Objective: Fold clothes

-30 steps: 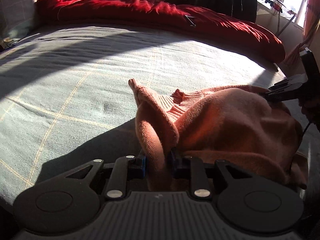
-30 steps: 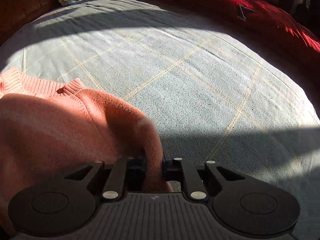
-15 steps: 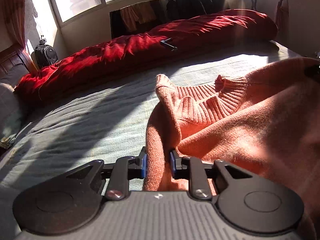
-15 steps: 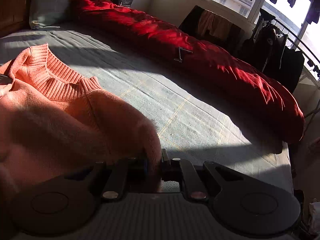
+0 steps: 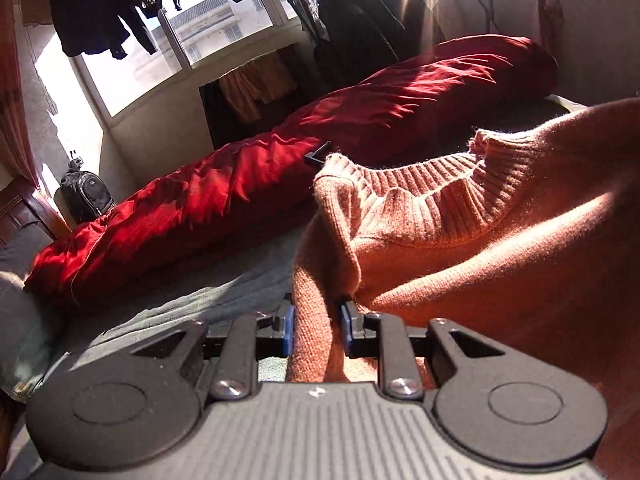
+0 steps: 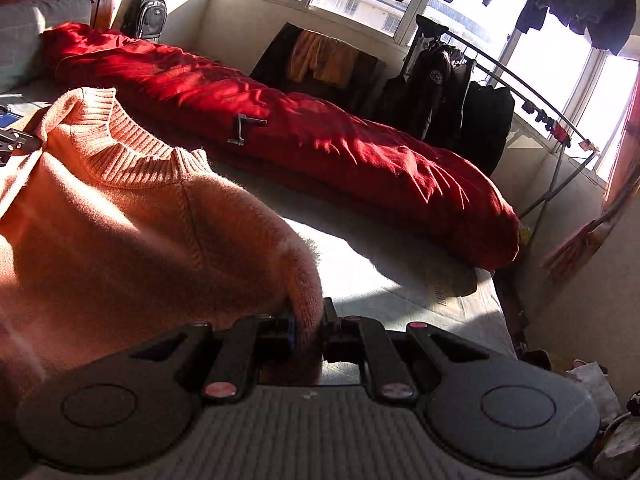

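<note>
Now, step in hand: I hold the fuzzy orange knit sweater with a ribbed collar (image 5: 500,240) up by its two shoulders, off the grey-green bedspread with thin yellow lines (image 6: 384,276), to spread it before any fold is made
Left gripper (image 5: 316,330): my blue pads are clamped on a thick bunch of the sweater's shoulder, beside the collar
Right gripper (image 6: 308,330): my jaws are pinched nearly together on the other shoulder edge, knit caught between them
Where the sweater is: stretched between my two grippers, collar uppermost, the body sagging below out of both views; how much of the hem lies on the bed I cannot tell
Fold progress: none that I can see, so I judge the task near its start
Next move calls for: both grips kept firm, shoulders held level and apart, then the sweater lowered flat onto the open bedspread, clear of the long rolled red quilt (image 6: 320,136) along the far side
What could go wrong: the thick bunch in my left pads may leave that shoulder crumpled
Containers: a black backpack (image 6: 146,16) stands shut by the wall, its contents hidden; a pale bag (image 6: 592,384) on the floor at right is too small to read
</note>
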The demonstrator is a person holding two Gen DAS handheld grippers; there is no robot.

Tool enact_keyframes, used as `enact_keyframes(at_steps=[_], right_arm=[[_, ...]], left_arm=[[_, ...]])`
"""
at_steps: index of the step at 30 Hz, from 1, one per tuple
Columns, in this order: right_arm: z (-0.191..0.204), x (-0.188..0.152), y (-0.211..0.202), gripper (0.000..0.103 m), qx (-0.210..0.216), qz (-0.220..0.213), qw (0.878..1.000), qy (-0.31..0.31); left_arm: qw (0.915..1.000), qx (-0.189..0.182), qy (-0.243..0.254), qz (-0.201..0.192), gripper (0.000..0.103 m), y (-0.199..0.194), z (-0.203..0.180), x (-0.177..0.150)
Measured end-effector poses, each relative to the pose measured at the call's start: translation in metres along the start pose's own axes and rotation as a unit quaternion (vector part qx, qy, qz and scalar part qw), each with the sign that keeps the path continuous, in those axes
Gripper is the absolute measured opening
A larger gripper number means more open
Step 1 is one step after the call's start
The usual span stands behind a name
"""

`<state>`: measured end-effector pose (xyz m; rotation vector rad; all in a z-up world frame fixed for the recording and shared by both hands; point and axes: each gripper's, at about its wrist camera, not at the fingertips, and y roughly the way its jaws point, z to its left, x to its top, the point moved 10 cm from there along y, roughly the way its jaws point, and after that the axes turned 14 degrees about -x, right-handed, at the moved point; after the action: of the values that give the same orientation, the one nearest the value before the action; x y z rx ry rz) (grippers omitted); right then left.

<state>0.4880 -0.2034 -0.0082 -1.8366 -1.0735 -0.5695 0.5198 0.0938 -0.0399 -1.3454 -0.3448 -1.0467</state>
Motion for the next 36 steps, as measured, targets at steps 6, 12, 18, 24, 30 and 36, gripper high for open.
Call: enact_keyframes(at_steps=[6, 12, 18, 24, 30, 36], right_arm=[[0.023, -0.013, 0.036, 0.013, -0.004, 0.029, 1.000, 0.004], [0.069, -0.044, 0.082, 0.014, -0.005, 0.075, 0.997, 0.002], [0.081, -0.062, 0.081, 0.032, 0.010, 0.093, 0.996, -0.003], [0.051, -0.067, 0.037, 0.057, 0.055, 0.079, 0.995, 0.032], [0.037, -0.112, -0.011, 0.067, 0.070, 0.074, 0.995, 0.018], [0.027, -0.153, -0.046, 0.069, 0.047, 0.076, 0.995, 0.041]], left_arm=[[0.9988, 0.003, 0.002, 0.048, 0.024, 0.050, -0.007, -0.026], [0.9940, -0.013, 0.004, 0.108, 0.031, 0.085, -0.015, -0.063], [0.9928, -0.047, -0.009, 0.110, 0.042, 0.055, -0.006, -0.066], [0.9926, -0.082, -0.052, 0.072, 0.056, -0.013, 0.013, -0.066], [0.9837, -0.144, -0.104, 0.023, 0.057, -0.091, -0.015, -0.093], [0.9772, -0.180, -0.111, -0.011, 0.067, -0.151, -0.075, -0.115]])
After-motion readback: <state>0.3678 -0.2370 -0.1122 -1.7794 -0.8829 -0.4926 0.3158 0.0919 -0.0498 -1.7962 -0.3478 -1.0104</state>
